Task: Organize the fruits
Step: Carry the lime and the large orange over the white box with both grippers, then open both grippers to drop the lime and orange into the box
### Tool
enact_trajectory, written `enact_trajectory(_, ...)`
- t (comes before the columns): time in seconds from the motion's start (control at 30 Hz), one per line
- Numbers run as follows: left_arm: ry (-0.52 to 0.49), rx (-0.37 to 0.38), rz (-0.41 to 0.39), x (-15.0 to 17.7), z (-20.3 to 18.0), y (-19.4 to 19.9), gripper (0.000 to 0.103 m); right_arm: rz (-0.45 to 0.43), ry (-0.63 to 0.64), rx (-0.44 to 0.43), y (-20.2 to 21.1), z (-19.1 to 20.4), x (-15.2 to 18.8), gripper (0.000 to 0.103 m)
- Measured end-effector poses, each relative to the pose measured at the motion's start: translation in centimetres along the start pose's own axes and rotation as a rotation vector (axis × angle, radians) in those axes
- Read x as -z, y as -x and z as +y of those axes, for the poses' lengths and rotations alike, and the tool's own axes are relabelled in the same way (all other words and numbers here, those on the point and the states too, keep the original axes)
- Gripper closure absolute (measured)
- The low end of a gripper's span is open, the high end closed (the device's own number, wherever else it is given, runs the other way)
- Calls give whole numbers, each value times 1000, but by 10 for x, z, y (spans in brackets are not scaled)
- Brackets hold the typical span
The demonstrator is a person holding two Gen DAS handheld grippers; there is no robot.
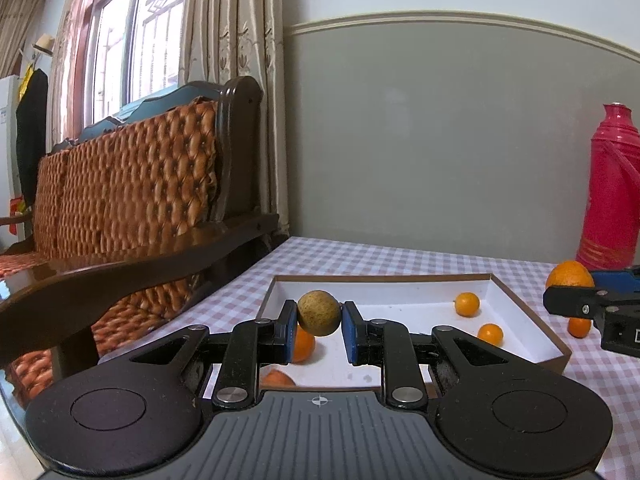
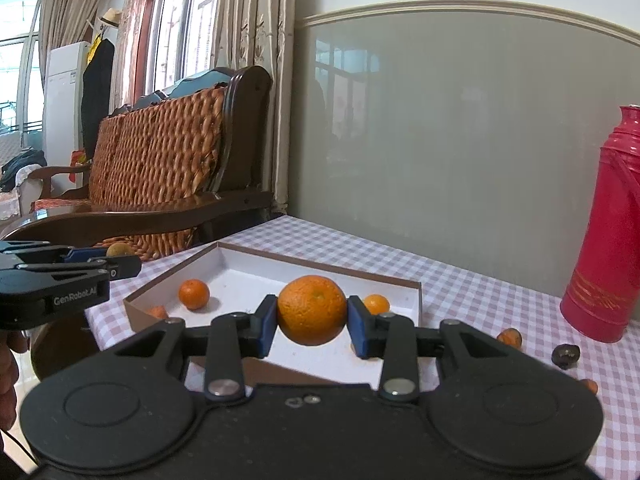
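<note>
**Jaws loaded on both sides, each fruit poised over the open box**

Jaws of the left gripper (image 1: pixel 319 322) are clenched on a small round yellow-brown fruit (image 1: pixel 319 313), pinched at its sides by the blue pads (image 1: pixel 349 330); the fruit sits at the fingertips, clear of any support. Directly below and beyond it lies the shallow white-lined box (image 1: pixel 532 320), so the fruit hangs over the box's near-left corner. A tangerine (image 1: pixel 303 346) rests on the box floor just under the held fruit, and two smaller ones (image 1: pixel 467 304) lie toward the far-right corner.

Jaws of the right gripper (image 2: pixel 312 322) grasp a large orange (image 2: pixel 312 309) the same way, across its width. From this wrist view the orange hangs over the near-right part of the same box (image 2: pixel 416 292), with box floor visible beneath it and a small tangerine (image 2: pixel 193 294) well apart toward the left wall.

Both fruits are round, so no long axis governs the release; the deciding relation is vertical, fruit above box floor. Judged from these views, each hand appears about equally near the box.

Farther off, loose fruit (image 2: pixel 509 337) remains on the checked tabletop (image 2: pixel 480 296) beside the red thermos (image 2: pixel 608 240) near the far-right edge.
</note>
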State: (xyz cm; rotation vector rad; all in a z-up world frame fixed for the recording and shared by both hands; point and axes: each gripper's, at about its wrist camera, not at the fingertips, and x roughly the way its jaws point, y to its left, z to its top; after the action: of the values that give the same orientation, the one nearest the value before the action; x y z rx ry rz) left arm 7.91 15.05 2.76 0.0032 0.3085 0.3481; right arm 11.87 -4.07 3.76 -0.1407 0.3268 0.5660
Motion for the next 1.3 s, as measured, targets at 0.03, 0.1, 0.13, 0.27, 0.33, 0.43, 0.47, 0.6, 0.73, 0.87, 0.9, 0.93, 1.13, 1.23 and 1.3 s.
enact_trajectory(0.03,0,1,1,-1,0,-3,79,0,-1,2,-3,-1,-1,75)
enact_trajectory(0.1,-4,1,2,-1,0,-9,79,0,-3,3,-10,-4,-3,75)
enact_trajectory(0.13,-5,1,4,-2,0,-12,79,0,-3,6,-13,-5,-4,75)
enact_trajectory(0.27,-7,-2,9,-5,1,-26,79,6,-12,13,-26,-12,-6,75)
enact_trajectory(0.33,-5,-3,16,-7,2,-35,79,9,-16,17,-31,-16,-7,75)
enact_trajectory(0.43,4,-3,29,-9,3,-47,79,12,-22,27,-39,-21,-8,75)
enact_trajectory(0.47,3,-6,31,-10,3,-52,79,13,-24,29,-42,-23,-7,75)
enact_trajectory(0.6,-2,-11,37,-14,3,-70,79,25,-29,39,-55,-31,-7,75)
enact_trajectory(0.73,-5,-14,46,-16,1,-85,79,36,-44,49,-71,-39,-8,75)
enact_trajectory(0.87,-21,-17,62,-16,-3,-101,79,43,-51,54,-87,-47,-11,75)
enact_trajectory(0.9,-23,-20,69,-16,-3,-105,79,48,-54,52,-90,-49,-12,75)
enact_trajectory(0.93,-22,-22,74,-17,-3,-109,79,53,-60,50,-94,-51,-13,75)
enact_trajectory(1.13,-14,-37,97,-20,-2,-129,79,70,-86,39,-113,-61,-15,75)
enact_trajectory(1.23,-5,-47,101,-21,1,-137,79,82,-90,32,-120,-65,-15,75)
enact_trajectory(1.3,0,-50,107,-22,1,-144,79,92,-93,27,-125,-67,-16,75)
